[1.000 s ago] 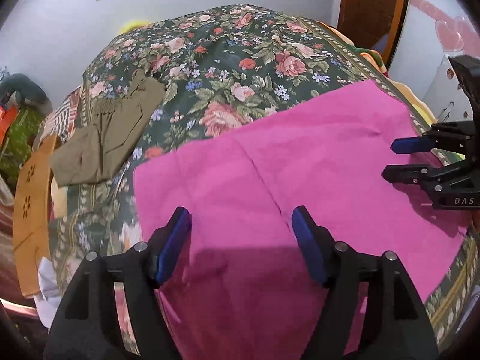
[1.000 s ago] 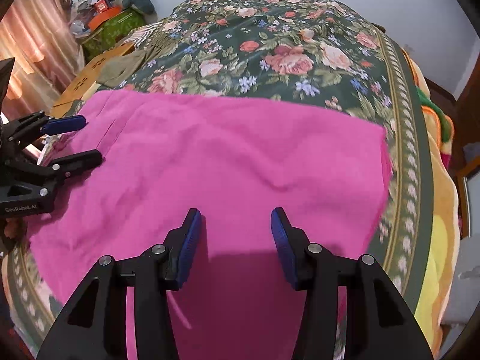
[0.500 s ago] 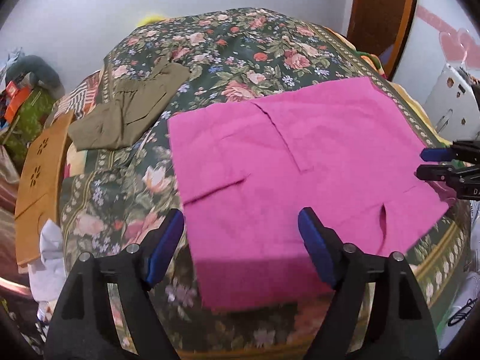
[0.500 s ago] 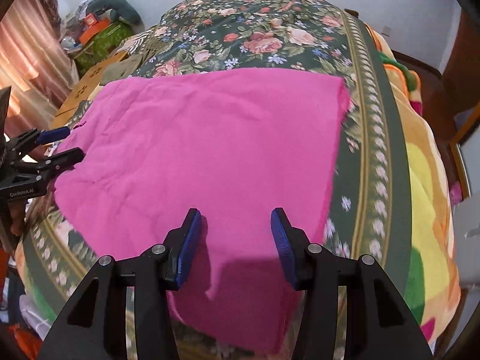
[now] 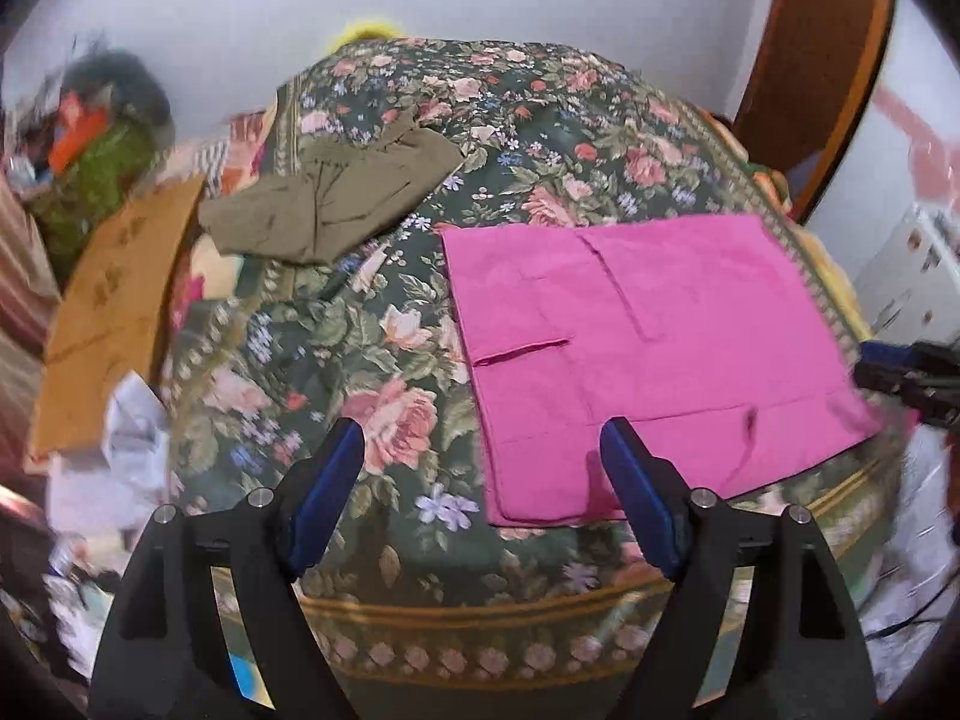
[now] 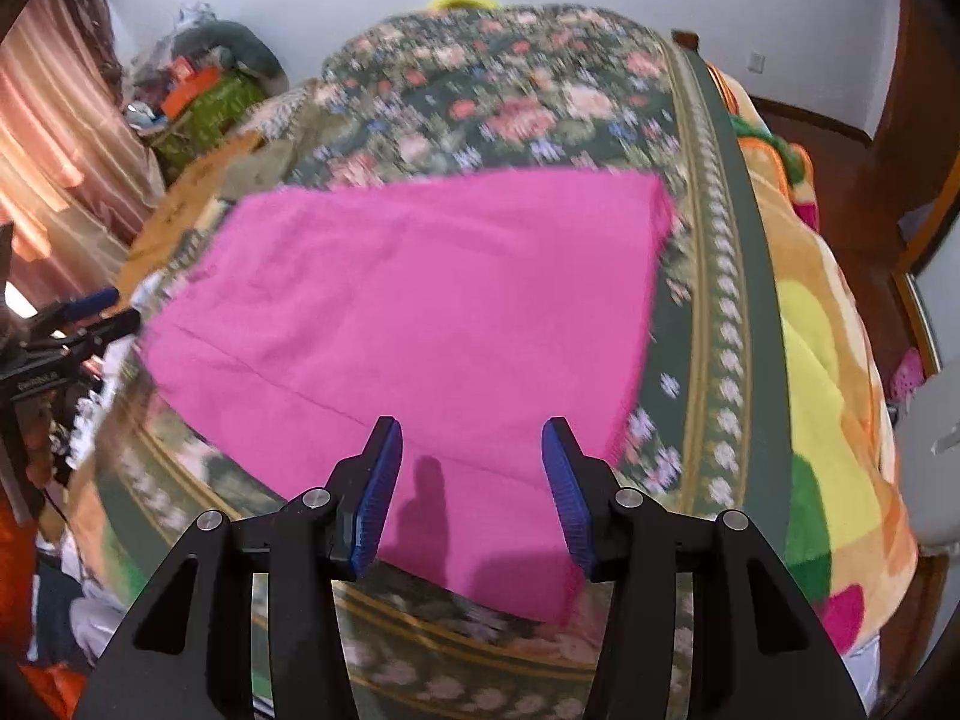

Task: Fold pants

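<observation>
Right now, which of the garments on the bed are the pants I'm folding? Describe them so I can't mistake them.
Start from the bed with the dark floral bedspread. The pink pants lie flat across its near end, a broad rectangle reaching the bordered edge. The only other garment, the olive-green clothing, sits crumpled farther back towards the far left side; the pants are bright magenta and smooth.

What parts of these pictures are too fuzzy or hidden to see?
- Right wrist view: the floral bedspread is smeared by motion blur; its flowers cannot be made out.
- Left wrist view: the right gripper is cut off by the frame edge.
- Left wrist view: the heap by the wall is too blurred to identify.
- Both views: the pink pants underside is hidden.
</observation>
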{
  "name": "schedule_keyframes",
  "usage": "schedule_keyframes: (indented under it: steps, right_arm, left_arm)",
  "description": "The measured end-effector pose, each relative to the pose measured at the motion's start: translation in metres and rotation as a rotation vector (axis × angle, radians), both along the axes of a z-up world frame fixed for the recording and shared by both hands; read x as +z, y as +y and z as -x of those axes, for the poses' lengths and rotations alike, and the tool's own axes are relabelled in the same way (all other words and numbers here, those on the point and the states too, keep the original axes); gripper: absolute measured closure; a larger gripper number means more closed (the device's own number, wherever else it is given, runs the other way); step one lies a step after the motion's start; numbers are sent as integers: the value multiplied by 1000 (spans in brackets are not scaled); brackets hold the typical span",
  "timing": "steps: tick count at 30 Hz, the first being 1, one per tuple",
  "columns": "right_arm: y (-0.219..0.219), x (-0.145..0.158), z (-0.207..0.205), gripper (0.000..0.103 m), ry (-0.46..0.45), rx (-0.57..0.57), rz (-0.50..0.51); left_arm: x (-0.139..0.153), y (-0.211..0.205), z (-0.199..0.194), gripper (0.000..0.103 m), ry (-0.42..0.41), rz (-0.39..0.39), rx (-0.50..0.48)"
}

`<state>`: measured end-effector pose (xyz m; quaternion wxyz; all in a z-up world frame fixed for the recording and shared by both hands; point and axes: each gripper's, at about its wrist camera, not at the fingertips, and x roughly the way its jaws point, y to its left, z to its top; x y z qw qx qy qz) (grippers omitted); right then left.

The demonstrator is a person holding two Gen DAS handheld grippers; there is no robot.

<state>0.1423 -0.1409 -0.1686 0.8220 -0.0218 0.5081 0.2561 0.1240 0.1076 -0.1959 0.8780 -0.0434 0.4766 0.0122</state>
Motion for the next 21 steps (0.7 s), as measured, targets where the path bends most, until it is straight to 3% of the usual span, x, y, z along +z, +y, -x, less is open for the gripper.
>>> schedule_keyframes:
  steps: [5, 10, 16, 21]
  right_arm:
    - [34, 14, 5, 58, -52, 69, -43]
    - [65, 2, 7, 58, -42, 130, -48]
    - [79, -28, -2, 58, 36, 133, -31]
    - [76, -39, -3, 57, 70, 128, -67]
  left_arm:
    - [-9, 3, 4, 22, 60, 199, 21]
    - [-34, 4, 9, 22, 142, 408, 61]
    - [-44, 9, 8, 21, 149, 508, 87]
    - [-56, 13, -4, 12, 151, 629, 105]
